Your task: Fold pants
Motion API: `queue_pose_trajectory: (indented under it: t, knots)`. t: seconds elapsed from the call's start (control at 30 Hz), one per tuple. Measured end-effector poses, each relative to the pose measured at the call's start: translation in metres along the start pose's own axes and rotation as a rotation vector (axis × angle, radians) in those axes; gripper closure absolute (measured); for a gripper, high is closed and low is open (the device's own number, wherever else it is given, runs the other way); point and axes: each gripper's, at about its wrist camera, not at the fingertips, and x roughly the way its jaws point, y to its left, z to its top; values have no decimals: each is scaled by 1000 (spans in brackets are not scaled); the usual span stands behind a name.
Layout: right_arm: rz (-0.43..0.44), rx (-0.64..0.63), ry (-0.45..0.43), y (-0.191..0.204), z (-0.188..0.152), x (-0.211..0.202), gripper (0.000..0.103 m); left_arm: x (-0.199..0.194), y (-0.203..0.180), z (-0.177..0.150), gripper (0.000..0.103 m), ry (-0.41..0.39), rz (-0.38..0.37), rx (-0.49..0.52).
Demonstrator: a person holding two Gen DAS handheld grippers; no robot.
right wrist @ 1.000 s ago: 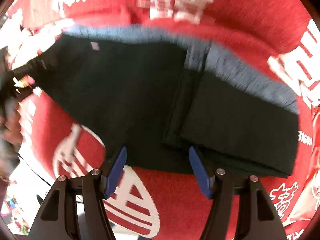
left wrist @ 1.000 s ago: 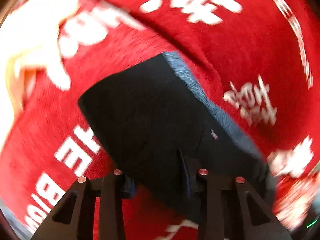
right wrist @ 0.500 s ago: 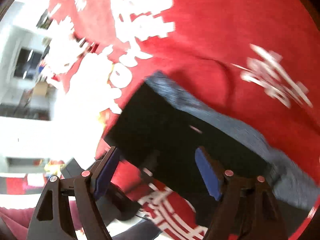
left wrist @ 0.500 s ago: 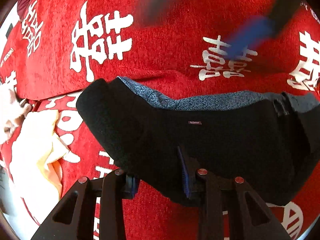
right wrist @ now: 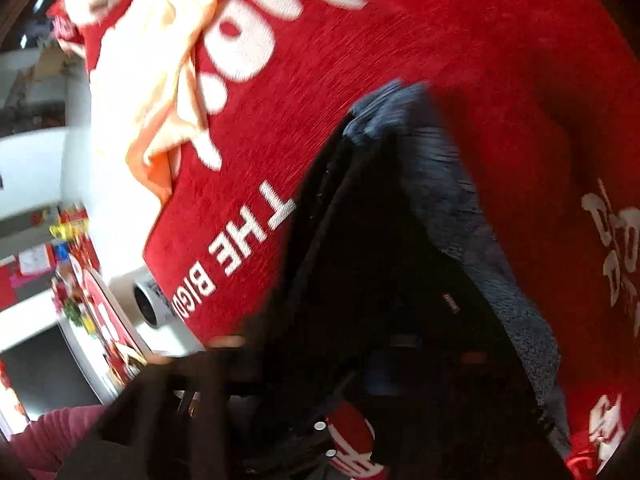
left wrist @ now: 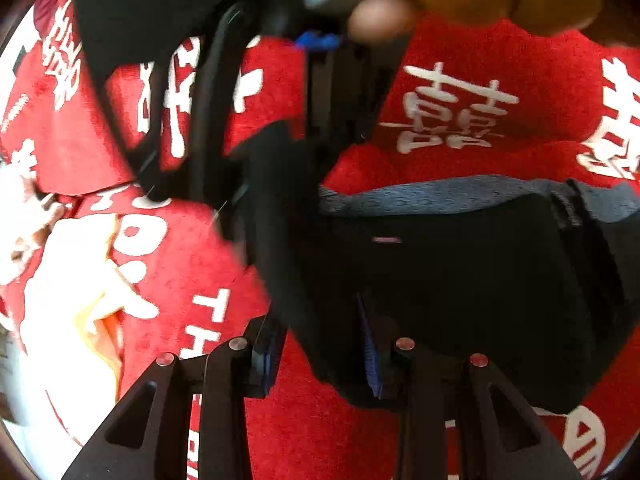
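The black pants (left wrist: 460, 280) with a grey-blue lining edge lie folded on the red cloth (left wrist: 500, 64). My left gripper (left wrist: 320, 344) stands open around the near left edge of the pants, blue pads either side of the fabric. My right gripper (left wrist: 280, 168) reaches in from the top of the left wrist view and its tips meet the far left corner of the pants; blur hides its jaws. In the right wrist view the pants (right wrist: 400, 280) fill the lower middle and dark fabric covers my own fingers.
A pale yellow-orange garment (left wrist: 80, 300) lies on the red cloth to the left, also in the right wrist view (right wrist: 156, 72). The cloth's edge (right wrist: 168, 264) drops off to a white floor and furniture at the left.
The right gripper has swung down over the far left corner of the pants and now crosses the left wrist view. The left gripper has hardly moved.
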Motion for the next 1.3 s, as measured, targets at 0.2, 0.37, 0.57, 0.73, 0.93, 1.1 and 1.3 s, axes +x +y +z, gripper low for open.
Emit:
queue_pose_trajectory:
  t: [0.2, 0.37, 0.57, 0.73, 0.93, 1.1, 1.3]
  knots:
    - [122, 52, -191, -30, -50, -31, 85, -27, -23, 12, 68, -44, -67, 68]
    - [284, 142, -379, -65, -119, -64, 85, -60, -51, 32, 68, -83, -128, 89]
    - [366, 239, -558, -104, -209, -103, 85, -100, -108, 56, 68, -109, -229, 113]
    - [421, 363, -685, -161, -290, -129, 85, -123, -180, 65, 68, -129, -313, 220]
    - [437, 527, -758, -227, -375, -118, 85, -118, -270, 53, 68, -83, -390, 360]
    - [435, 644, -752, -268, -414, -74, 85, -93, -320, 25, 68, 1, -407, 438]
    - [406, 711, -720, -296, -436, -30, 85, -71, -348, 3, 68, 58, -374, 499]
